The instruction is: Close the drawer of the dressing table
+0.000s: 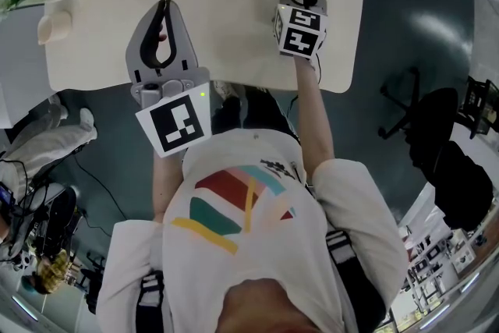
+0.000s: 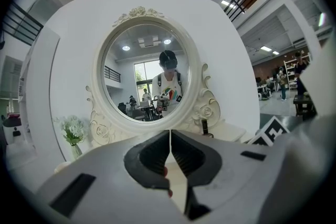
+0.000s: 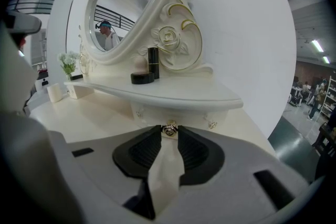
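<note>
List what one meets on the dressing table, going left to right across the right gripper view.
white cup → flowers → black round case → gold drawer knob

- Dressing table: cream-white with a curved top, spread across the top of the head view. An oval mirror framed in carved roses is seen upper left in the right gripper view.
- Drawer: small cream front tucked under the raised shelf, mid-frame, fitted with a tiny gold knob. Whether it's fully pushed in can't be told.
</note>
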A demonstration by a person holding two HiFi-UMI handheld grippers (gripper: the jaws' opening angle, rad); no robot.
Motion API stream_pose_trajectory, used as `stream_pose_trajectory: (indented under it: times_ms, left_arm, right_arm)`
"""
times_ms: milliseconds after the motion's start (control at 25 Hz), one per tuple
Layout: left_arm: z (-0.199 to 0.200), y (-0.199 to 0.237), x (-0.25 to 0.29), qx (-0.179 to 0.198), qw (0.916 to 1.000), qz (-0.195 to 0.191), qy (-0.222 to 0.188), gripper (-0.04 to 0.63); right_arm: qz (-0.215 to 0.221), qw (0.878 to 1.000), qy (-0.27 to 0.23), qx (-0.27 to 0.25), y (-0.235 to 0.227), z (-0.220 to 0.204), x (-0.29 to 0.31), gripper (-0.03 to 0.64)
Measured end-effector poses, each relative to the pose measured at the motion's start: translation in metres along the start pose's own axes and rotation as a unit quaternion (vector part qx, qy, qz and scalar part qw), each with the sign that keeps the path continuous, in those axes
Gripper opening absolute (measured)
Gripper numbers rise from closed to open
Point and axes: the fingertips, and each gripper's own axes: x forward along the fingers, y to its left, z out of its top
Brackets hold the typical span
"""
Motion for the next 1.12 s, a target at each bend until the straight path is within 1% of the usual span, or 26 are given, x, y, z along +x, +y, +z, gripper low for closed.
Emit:
stream_pose_trajectory:
  times_ms: [120,320,480,640,840,1000,1120]
  left_arm:
    - [0.002,0.0,-0.004,0.001,1.0,0.002,-0.001,0.009]
    - [0.006,0.003,-0.01,0.0,0.9999,0.006,-0.01,0.009]
    - [0.014,0.003,-0.016,-0.002,0.9997,0.009,-0.021,0.009]
    - [0.022,0.006,-0.024,-0.007,0.9993,0.013,-0.033,0.009]
    - [0.034,0.015,-0.038,-0.02,0.9983,0.028,-0.048,0.009]
    - [0.043,0.027,-0.051,-0.023,0.997,0.046,-0.058,0.009]
    - [0.05,0.038,-0.061,-0.039,0.9951,0.06,-0.068,0.009]
  right_arm:
    - [-0.006,1.0,-0.004,0.0,-0.001,0.001,-0.004,0.08]
    - [-0.009,1.0,-0.014,-0.002,-0.001,0.006,-0.015,0.054]
    - [-0.015,0.999,-0.038,-0.002,-0.004,0.024,-0.03,0.012]
    - [-0.012,0.997,-0.074,-0.001,-0.002,0.054,-0.046,0.002]
    - [0.006,0.992,-0.127,-0.004,0.009,0.101,-0.074,0.002]
    - [0.026,0.983,-0.179,-0.016,0.027,0.141,-0.105,0.0]
    - [0.047,0.974,-0.22,-0.031,0.047,0.17,-0.133,0.0]
